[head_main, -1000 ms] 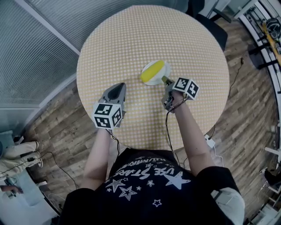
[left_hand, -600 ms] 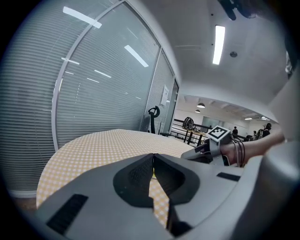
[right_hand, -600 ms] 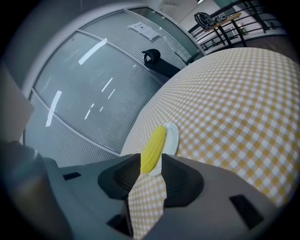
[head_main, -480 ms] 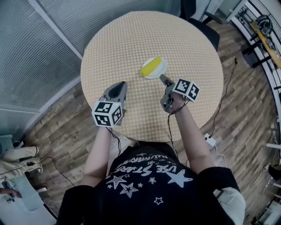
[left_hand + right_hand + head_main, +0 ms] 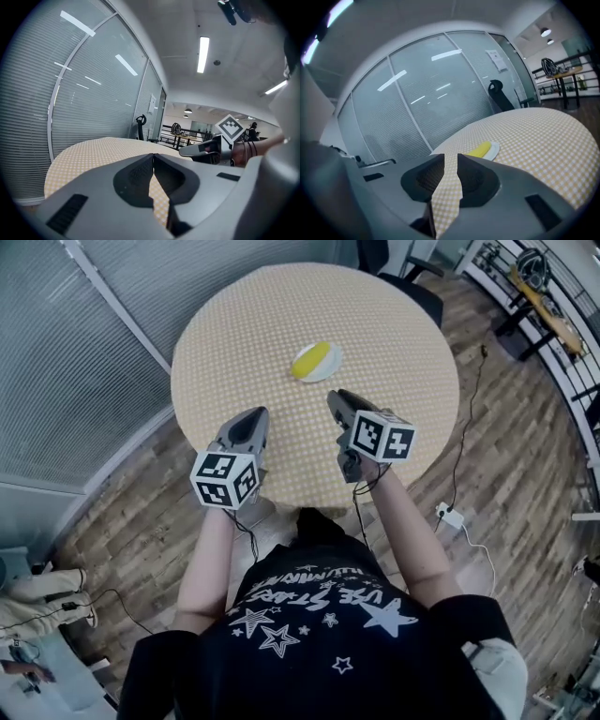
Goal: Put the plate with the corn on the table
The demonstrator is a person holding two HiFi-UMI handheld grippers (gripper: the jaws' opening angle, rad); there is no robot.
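right claw (image 5: pixel 336 396) hangs on our side of the plate (image 5: pixel 325 365), near it but apart. its jaws stand a narrow slot apart, with only checked cloth showing through the gap. left claw (image 5: pixel 255 414) is further from the plate, to its left and nearer us, jaws pressed together at the tips and holding nothing. the plate lies flat near the middle of the table (image 5: pixel 272 315), and the corn (image 5: pixel 309 360) lies slanted on it.

in the right claw's own view we see only the far part of the plate and one end of the corn above the right-hand jaw. the plate's near rim is cut off behind that jaw. in the left claw's view its grey body fills the lower half, and the other claw pokes in from the right. from the head camera, the table edge on our side of the plate is covered by both claws, their marker cubes (image 5: pixel 225 481) and our forearms. we cannot tell whether the claws touch the cloth or hover.

checked cloth shows on every side of the plate, out to the round rim. beyond the plate a dark chair (image 5: pixel 403 282) stands at the table's far rim. left of the plate, past the table, runs a glass wall with blinds (image 5: pixel 66 343).
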